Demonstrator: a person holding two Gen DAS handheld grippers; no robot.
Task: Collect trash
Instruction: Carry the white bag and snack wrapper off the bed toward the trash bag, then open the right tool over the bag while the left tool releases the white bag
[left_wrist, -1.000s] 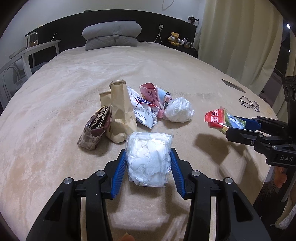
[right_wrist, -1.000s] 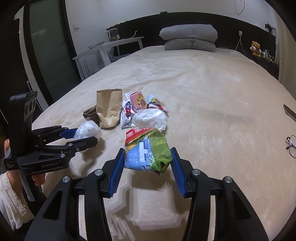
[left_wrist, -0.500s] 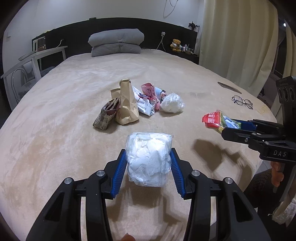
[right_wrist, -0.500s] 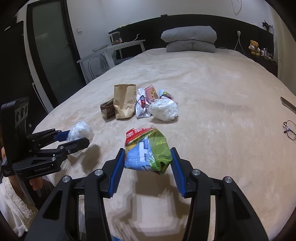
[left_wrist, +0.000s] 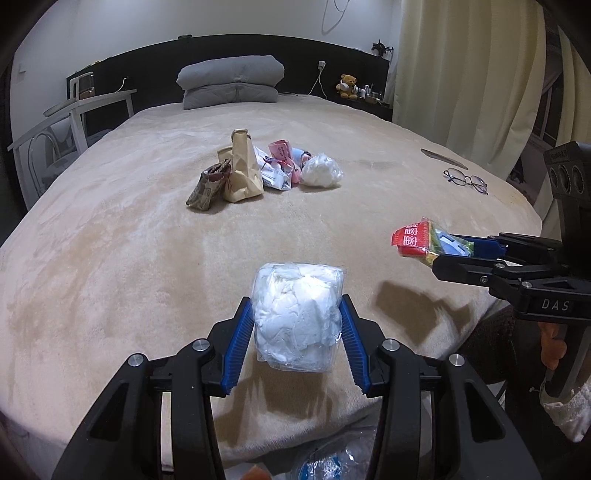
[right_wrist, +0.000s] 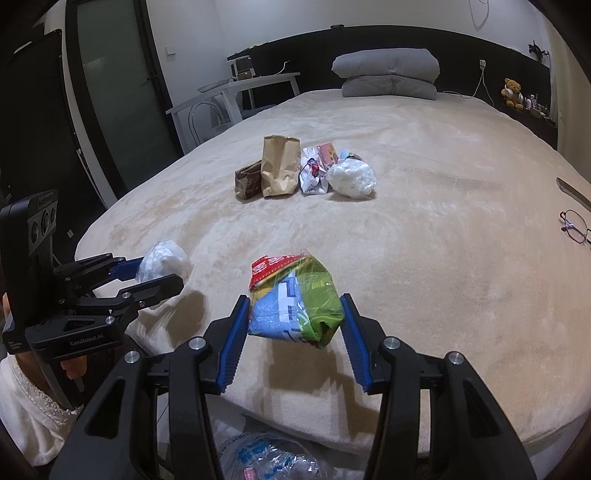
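Between the left hand-held gripper (left_wrist: 297, 328) pads sits a tissue bag (left_wrist: 297, 319); the right hand-held gripper (right_wrist: 295, 317) clamps a snack packet (right_wrist: 295, 299); likely next, release both into the bag below (right_wrist: 266, 461).

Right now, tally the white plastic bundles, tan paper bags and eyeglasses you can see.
White plastic bundles: 2
Tan paper bag: 1
Eyeglasses: 1
Total: 4
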